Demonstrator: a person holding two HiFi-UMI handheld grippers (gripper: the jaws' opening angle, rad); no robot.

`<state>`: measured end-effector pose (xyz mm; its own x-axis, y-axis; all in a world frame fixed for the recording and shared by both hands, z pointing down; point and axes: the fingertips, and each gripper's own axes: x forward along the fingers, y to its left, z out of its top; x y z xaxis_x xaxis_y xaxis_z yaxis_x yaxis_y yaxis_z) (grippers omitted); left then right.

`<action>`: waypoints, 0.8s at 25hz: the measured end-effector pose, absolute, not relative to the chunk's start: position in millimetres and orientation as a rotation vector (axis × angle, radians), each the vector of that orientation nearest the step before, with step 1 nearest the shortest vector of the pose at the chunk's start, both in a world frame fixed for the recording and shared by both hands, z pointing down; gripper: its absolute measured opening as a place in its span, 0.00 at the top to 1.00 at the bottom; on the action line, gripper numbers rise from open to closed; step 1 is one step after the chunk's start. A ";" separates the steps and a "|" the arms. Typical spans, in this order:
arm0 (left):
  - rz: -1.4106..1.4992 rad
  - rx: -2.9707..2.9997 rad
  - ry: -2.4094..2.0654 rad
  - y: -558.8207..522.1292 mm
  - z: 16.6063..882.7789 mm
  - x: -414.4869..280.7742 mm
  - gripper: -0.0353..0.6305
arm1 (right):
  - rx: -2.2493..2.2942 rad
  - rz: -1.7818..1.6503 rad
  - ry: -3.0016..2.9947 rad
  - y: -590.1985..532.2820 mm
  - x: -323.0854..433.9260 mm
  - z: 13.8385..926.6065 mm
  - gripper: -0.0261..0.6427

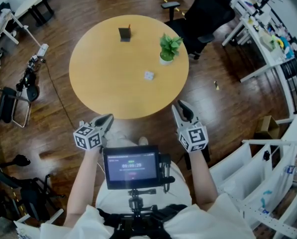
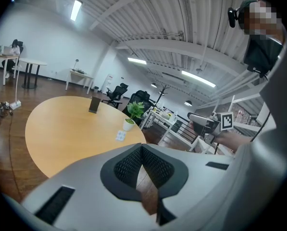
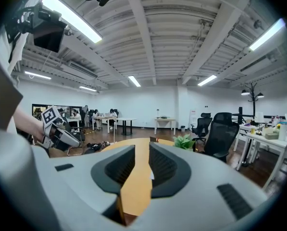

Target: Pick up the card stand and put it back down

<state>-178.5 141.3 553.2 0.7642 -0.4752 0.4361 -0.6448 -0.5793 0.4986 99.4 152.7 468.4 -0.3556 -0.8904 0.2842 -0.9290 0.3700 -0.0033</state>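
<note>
The card stand [image 1: 124, 34] is a small dark upright piece at the far side of the round wooden table [image 1: 103, 83]. In the left gripper view the card stand [image 2: 94, 104] stands far off, beyond the jaws. Both grippers hover off the table's near edge, well short of the stand. My left gripper [image 1: 107, 119] sits at the near left, and its jaw tips [image 2: 142, 148] meet with nothing between them. My right gripper [image 1: 180, 108] is at the near right. Its jaws [image 3: 142, 153] stand apart, and only the tabletop shows through the gap.
A small potted plant [image 1: 169, 48] stands at the table's far right, and a small white item [image 1: 148, 75] lies nearer the middle. A black office chair [image 1: 208, 11] is behind the table, with white desks [image 1: 260, 39] to the right. Cables and gear [image 1: 29, 78] lie on the floor at left.
</note>
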 end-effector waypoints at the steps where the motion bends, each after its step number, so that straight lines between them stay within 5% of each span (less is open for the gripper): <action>1: 0.335 2.299 -0.834 140.7 553.3 -178.2 0.94 | 1.618 0.238 -2.400 151.7 97.9 468.2 0.79; 20: 0.374 2.317 -0.800 125.6 553.8 -153.2 0.94 | 1.662 0.233 -2.385 150.0 120.4 469.2 0.79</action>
<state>-153.2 125.6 553.8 0.7730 -0.4469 0.4503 -0.6322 -0.6023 0.4874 120.4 150.0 469.2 -0.3335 -0.9024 0.2728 -0.9382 0.3461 -0.0019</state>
